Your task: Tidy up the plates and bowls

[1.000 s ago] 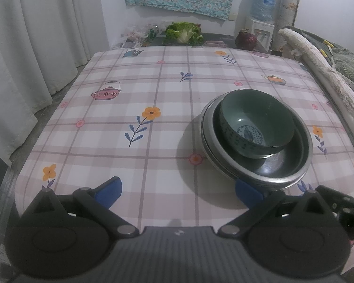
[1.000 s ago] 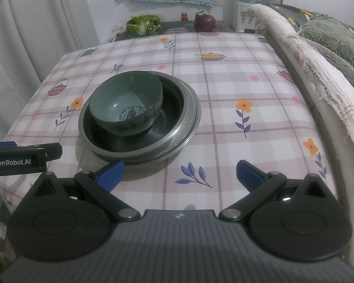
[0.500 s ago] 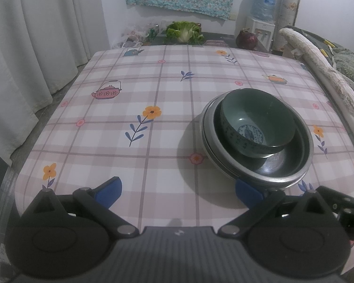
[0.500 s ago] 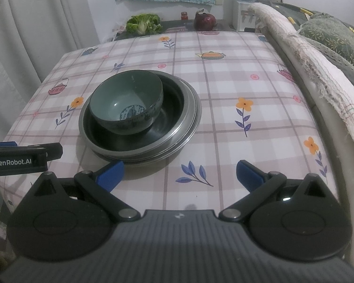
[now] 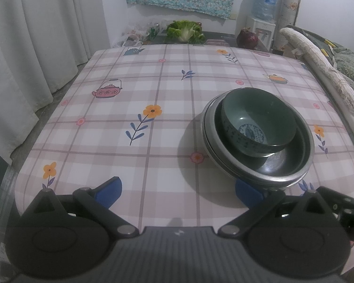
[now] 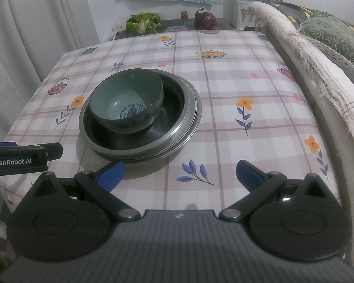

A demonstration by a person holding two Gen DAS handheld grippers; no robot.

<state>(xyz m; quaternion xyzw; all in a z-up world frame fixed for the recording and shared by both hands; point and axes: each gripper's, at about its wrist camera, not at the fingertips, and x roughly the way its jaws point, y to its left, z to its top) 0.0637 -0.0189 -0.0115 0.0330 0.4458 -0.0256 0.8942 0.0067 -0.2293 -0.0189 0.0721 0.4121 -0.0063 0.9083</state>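
"GenRobot.AI" in white on the black left tool (image 6: 16, 161)

Green bowl (image 5: 257, 127) (image 6: 127, 107): glazed dark teal-green, paler inside, blue printed medallion at the bottom, speckled blue pattern on the outer wall. Upright, empty. It sits inside the stack of plates (image 5: 283, 167) (image 6: 177, 122), off-centre, against the stack's far-left rim as seen from the right wrist view.

Stack of plates: deep, round, dark inner surface with metallic grey rims; several rims show nested one in another, exact count not clear. Stack rests flat on the counter (image 5: 153, 89) (image 6: 224, 99), on the checked floral cloth.
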